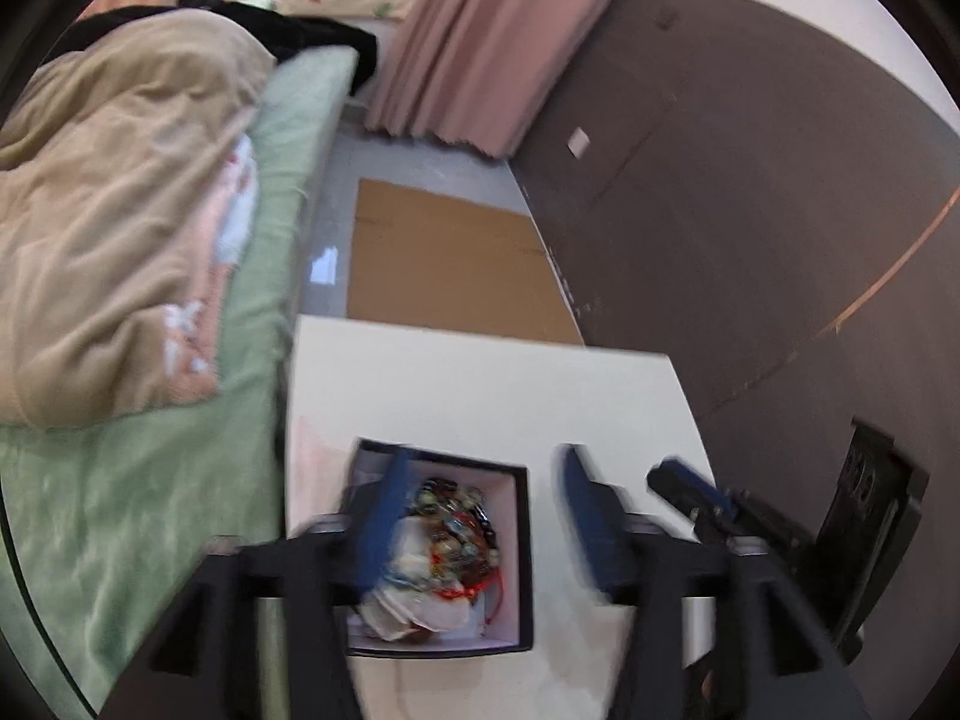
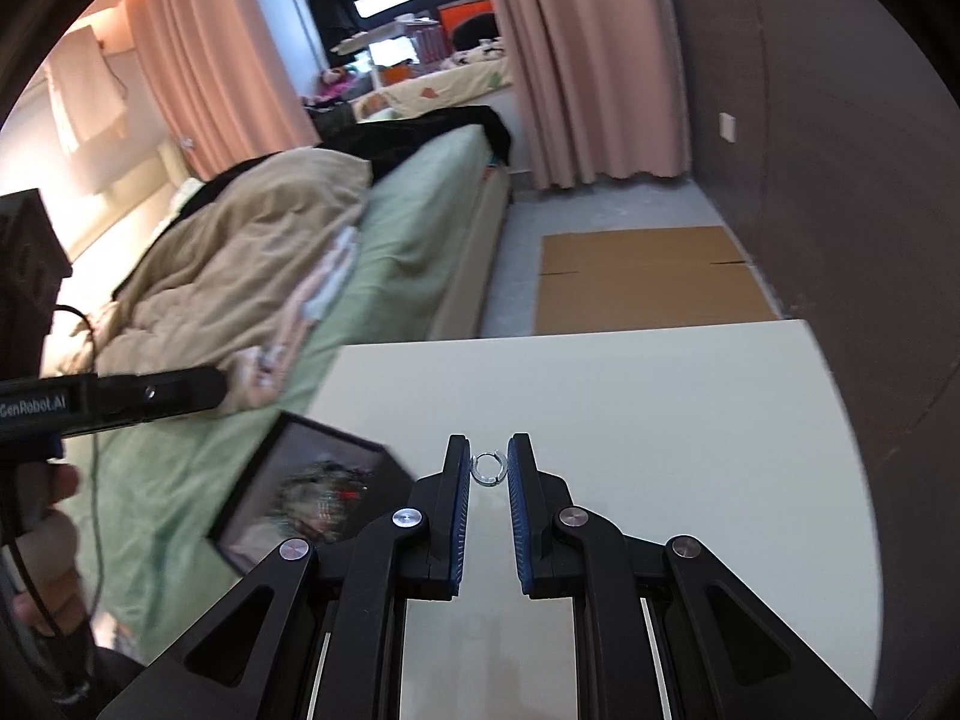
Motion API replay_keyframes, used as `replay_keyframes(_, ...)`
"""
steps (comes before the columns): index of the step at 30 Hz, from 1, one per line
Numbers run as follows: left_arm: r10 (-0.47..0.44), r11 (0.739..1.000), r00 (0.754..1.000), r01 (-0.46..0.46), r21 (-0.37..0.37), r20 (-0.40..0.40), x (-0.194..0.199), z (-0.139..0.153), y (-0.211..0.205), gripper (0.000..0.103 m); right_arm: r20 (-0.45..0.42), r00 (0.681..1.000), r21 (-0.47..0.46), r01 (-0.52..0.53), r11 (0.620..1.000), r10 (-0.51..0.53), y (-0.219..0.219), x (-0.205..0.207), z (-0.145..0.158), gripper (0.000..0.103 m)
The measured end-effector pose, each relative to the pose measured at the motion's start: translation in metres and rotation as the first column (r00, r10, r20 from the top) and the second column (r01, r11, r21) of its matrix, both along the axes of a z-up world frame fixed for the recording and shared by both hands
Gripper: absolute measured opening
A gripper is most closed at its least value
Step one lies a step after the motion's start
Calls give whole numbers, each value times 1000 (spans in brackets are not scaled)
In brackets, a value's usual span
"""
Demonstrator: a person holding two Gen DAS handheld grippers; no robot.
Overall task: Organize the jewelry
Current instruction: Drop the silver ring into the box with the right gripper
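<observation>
A black square box [image 1: 521,546] with a white lining holds a tangled pile of bead jewelry [image 1: 450,534] on a white table [image 1: 480,384]. My left gripper [image 1: 486,516] is open; its left finger dips into the box, its right finger is outside over the table. In the right wrist view the box [image 2: 264,480] is blurred at the table's left edge. My right gripper [image 2: 487,462] is closed on a small silver ring [image 2: 489,469], held between its blue pads above the table [image 2: 660,420]. The right gripper also shows in the left wrist view [image 1: 690,492].
A bed with a green sheet [image 1: 150,510] and beige blanket [image 1: 120,210] lies left of the table. Flat cardboard [image 1: 450,264] lies on the floor beyond the table. A brown wall [image 1: 750,180] runs along the right. Pink curtains [image 1: 480,42] hang at the back.
</observation>
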State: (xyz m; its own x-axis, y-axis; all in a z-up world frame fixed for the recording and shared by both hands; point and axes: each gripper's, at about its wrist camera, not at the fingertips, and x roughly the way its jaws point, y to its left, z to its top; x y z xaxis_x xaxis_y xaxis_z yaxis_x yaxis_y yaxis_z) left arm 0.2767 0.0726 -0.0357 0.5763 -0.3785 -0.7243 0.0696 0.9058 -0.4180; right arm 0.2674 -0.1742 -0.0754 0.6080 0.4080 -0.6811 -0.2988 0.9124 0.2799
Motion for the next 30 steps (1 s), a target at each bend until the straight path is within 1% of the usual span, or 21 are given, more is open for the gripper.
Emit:
replay_keyframes(1,14,1000,1000,-14,-1,22,-3,5,6,72,-2,1000,11,-14,1000,14,6,-1,0,14)
replay_keyframes(3,24,1000,999,-24,-2,42,-7,10,14,72,0,999,26,-39,999,39,17,-4,2,14)
replay_keyframes(9,65,998,998,-65,-10,22,-10,8,39,72,-1,996,75,-94,993,95,41,-7,3,14)
replay_keyframes(14,67,998,997,-67,17,26,-16,4,50,72,0,989,130,-144,981,145,60,-5,6,14)
replay_keyframes(16,64,998,998,-64,28,23,-18,1,52,72,-11,987,118,-160,980,163,72,-4,7,15)
replay_keyframes(18,59,998,998,-60,31,24,-20,1,53,72,-44,988,68,-147,987,150,79,-2,6,35)
replay_keyframes(19,53,998,998,-54,30,29,-20,2,53,72,-58,989,49,-135,990,138,79,-1,6,61)
replay_keyframes(20,46,998,998,-47,39,36,-21,2,52,72,-69,990,31,-119,992,121,78,-1,6,78)
replay_keyframes(21,37,998,998,-40,57,46,-22,4,50,72,-72,992,22,-105,994,106,75,-2,7,79)
replay_keyframes(23,16,995,997,-23,94,75,-27,9,43,76,-76,992,44,-98,994,101,67,-5,12,79)
replay_keyframes(24,8,995,997,-16,99,81,-29,10,41,84,-79,992,62,-91,994,96,62,-7,16,79)
replay_keyframes(25,3,995,996,-11,97,85,-32,11,39,88,-79,993,66,-81,995,86,58,-9,19,79)
replay_keyframes(27,-4,995,996,-4,101,85,-38,13,35,90,-86,994,56,-57,997,62,48,-14,23,80)
replay_keyframes(30,-10,993,997,1,116,78,-46,17,27,90,-119,992,43,-30,999,35,35,-22,26,81)
